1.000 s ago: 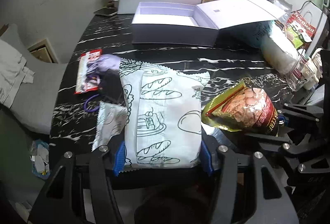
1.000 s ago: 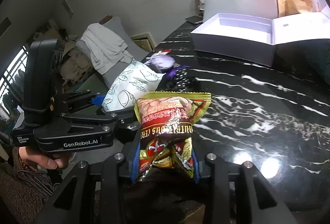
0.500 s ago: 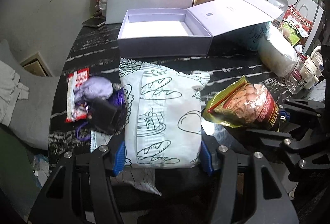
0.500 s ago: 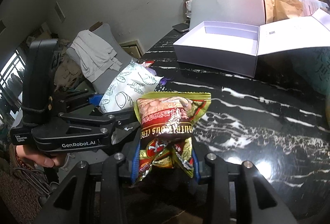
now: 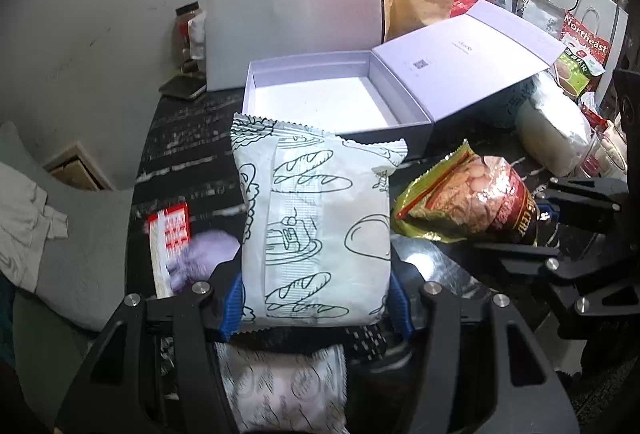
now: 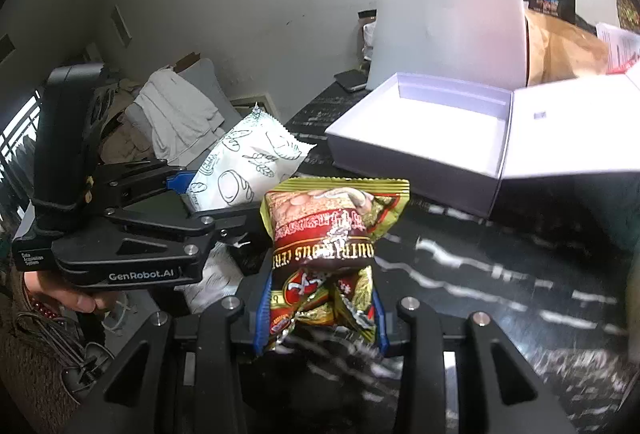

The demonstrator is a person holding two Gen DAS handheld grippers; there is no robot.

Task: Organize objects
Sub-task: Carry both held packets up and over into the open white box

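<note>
Two close wrist views angled down over the black table [image 5: 188, 150], sharing the open white box [image 6: 420, 154].

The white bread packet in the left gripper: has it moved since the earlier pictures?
Yes. The white bread packet has come closer to the open white box; its top edge now overlaps the box's front wall.

A white bread packet [image 5: 316, 234] printed with loaf drawings stands upright, clamped at its lower end. Beside it, a red-and-gold cereal bag [image 6: 334, 234] is gripped at its crumpled base. Beyond both, an open white box [image 5: 340, 102] sits empty on the desk [image 6: 500, 274], lid flipped right.
</note>
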